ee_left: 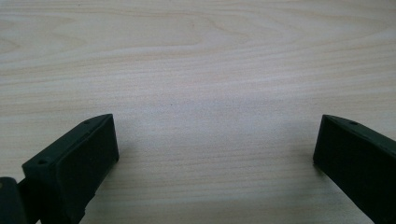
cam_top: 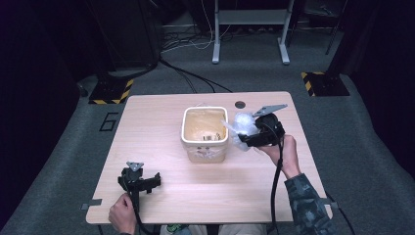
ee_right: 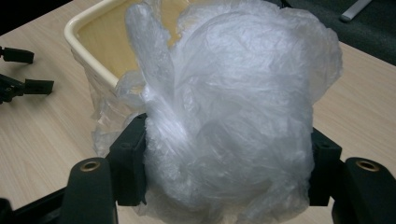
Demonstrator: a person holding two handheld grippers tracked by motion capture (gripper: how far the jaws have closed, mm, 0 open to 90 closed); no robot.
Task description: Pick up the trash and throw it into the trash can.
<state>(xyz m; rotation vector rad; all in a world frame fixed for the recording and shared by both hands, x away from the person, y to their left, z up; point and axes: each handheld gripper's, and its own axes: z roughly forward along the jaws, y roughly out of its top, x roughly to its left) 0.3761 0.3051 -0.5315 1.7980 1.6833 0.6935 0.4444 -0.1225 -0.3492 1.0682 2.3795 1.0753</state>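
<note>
Left gripper [cam_top: 152,180] rests low on the near-left part of the wooden table [cam_top: 156,127], a hand [cam_top: 122,215] behind it at the table's near edge. Its jaws stand wide apart with nothing between them; the left gripper view looks past them onto bare wood grain.

Moving right, a cream square bin [cam_top: 204,133] stands near the middle of the table, well apart from that gripper. A clear liner clings to its outside wall, and something small lies at its bottom, too small to tell.

Just right of the bin, the right gripper [cam_top: 243,142] is held above the tabletop by the person's right hand [cam_top: 281,152], pointing toward the bin's right rim. Its jaws are closed on a crumpled clear plastic bag [cam_top: 243,128], which bulges out above and ahead of them. In the right gripper view the wad of plastic [ee_right: 233,112] sits squarely between the two black jaws, pressed from both sides, with the bin's rim [ee_right: 88,56] just behind it, and the other gripper lies far off at the left edge.
</note>
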